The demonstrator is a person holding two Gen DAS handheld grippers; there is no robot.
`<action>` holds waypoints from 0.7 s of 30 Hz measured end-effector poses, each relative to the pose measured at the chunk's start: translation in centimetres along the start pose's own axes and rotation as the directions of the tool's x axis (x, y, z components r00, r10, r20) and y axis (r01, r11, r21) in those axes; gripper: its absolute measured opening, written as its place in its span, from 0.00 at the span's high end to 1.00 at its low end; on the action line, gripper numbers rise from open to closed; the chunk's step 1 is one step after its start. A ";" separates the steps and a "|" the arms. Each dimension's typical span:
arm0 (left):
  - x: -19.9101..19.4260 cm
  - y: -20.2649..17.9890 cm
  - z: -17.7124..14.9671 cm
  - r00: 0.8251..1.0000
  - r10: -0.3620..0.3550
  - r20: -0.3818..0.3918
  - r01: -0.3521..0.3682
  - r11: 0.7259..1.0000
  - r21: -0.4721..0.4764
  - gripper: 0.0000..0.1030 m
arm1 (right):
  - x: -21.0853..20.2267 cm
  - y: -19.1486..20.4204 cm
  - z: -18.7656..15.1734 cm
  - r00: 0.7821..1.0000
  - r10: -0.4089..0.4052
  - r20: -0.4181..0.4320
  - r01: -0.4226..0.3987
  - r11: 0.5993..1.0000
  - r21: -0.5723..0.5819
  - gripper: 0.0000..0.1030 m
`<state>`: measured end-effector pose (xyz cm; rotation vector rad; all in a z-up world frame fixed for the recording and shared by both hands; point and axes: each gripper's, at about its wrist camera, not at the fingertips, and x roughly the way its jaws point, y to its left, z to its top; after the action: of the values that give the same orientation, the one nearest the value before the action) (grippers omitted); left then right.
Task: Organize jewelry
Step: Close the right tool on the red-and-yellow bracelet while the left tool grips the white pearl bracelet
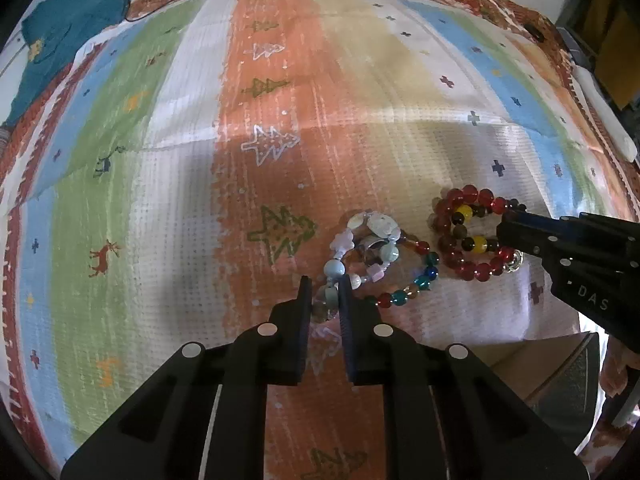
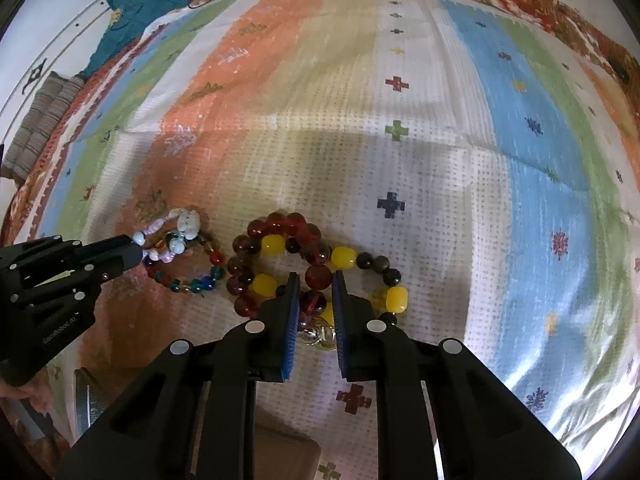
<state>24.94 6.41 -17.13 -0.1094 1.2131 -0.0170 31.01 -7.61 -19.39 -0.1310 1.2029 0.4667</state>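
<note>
So, two piles of beaded jewelry are being worked on a striped mat (image 1: pixel 168 184) with little tree and cross prints.

The left gripper (image 1: pixel 325 294) is being pointed steeply down at the pale bracelet (image 1: pixel 362 240), the one with light blue, white and lilac beads plus some shell-looking discs. Its fingers (image 1: pixel 305 304) are being held narrow, almost together, and a couple of the pale beads are being pinched right between the pads. A multicolour strand (image 1: pixel 416 276) of red, teal and blue beads is lying tangled with that pale one, just beside the grip; it can't be told whether it's a separate piece.

The right gripper (image 2: pixel 316 296) is being aimed down at the red-and-yellow bracelet (image 2: pixel 276 244), which is sitting just to the right of the pale pile, near but not clearly touching it. Those fingers (image 2: pixel 294 300) are being kept narrow too, with a big dark red bead being squeezed between the blue pads and a shiny gold-and-clear charm (image 2: pixel 320 334) sitting lower down in the gap.

Both bracelets are still being rested mostly on the mat. A teal cloth (image 1: pixel 68 36) is lying off at the far left edge.
</note>
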 end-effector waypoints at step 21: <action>-3.7 -1.2 0.5 0.997 -0.036 0.070 0.035 0.999 0.014 0.94 | -4.2 2.0 -0.2 0.995 0.017 0.096 -0.011 0.998 -0.061 0.86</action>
<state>24.16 5.56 -13.40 -0.1188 1.1408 -0.0515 28.83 -7.08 -15.29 -0.1503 1.0958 0.5169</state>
